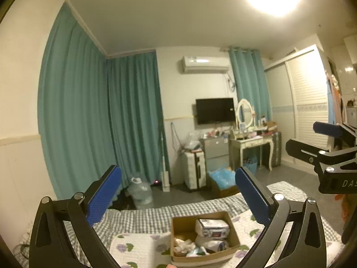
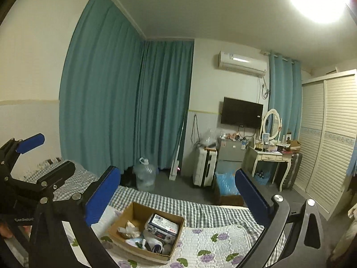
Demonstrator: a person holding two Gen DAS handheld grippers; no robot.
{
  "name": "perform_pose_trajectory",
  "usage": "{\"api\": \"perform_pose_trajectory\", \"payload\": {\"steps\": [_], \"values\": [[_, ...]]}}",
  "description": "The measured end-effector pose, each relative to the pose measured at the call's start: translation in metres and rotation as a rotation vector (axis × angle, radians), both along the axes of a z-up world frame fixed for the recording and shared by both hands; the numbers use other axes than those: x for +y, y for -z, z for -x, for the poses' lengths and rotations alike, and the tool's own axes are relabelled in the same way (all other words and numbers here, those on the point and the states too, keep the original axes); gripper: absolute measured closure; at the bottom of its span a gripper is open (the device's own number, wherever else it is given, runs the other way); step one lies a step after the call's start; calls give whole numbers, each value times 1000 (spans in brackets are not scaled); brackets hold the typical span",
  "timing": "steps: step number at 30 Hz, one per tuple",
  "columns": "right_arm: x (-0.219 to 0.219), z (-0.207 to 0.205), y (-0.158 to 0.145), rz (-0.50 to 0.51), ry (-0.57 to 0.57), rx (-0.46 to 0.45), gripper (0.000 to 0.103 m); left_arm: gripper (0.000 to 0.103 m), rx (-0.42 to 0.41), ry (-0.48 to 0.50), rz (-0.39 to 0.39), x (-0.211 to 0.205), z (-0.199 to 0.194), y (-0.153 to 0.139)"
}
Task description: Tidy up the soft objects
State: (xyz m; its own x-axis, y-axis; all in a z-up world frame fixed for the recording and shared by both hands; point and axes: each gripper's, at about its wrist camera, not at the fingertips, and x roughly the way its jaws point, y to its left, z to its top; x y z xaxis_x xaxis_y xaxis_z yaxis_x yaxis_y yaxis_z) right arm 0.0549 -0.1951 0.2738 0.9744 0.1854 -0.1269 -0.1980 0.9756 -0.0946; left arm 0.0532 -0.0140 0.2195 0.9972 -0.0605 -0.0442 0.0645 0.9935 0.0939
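Note:
A brown cardboard box (image 1: pixel 178 225) sits on the bed's floral quilt (image 1: pixel 138 248). It holds soft items: a white pack of tissues (image 1: pixel 212 227), crumpled cloths and small packets. My left gripper (image 1: pixel 178 192) is open and empty, held above and in front of the box. My right gripper (image 2: pixel 178 192) is open and empty too, raised above the box (image 2: pixel 129 214). The right gripper also shows at the right edge of the left wrist view (image 1: pixel 312 138), and the left gripper at the left edge of the right wrist view (image 2: pixel 42 154).
A grey checked sheet (image 2: pixel 200 210) covers the bed. Beyond its foot are a water jug (image 2: pixel 145 176), a white suitcase (image 2: pixel 205 167), a box of blue bags (image 2: pixel 227 185), a dressing table (image 2: pixel 272 158) and a wardrobe (image 2: pixel 330 134). Teal curtains (image 2: pixel 111 100) hang on the left.

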Motion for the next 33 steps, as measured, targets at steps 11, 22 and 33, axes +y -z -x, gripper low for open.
{"api": "perform_pose_trajectory", "payload": {"steps": [11,22,33], "values": [[-10,22,55,-79,0,-18,0,0,59,-6,14,7,-3,70],[7,-36,179,-48,22,104,0,0,190,-44,66,19,-40,165],[13,-51,228,-44,39,216,0,0,235,-46,58,18,-36,186]]}}
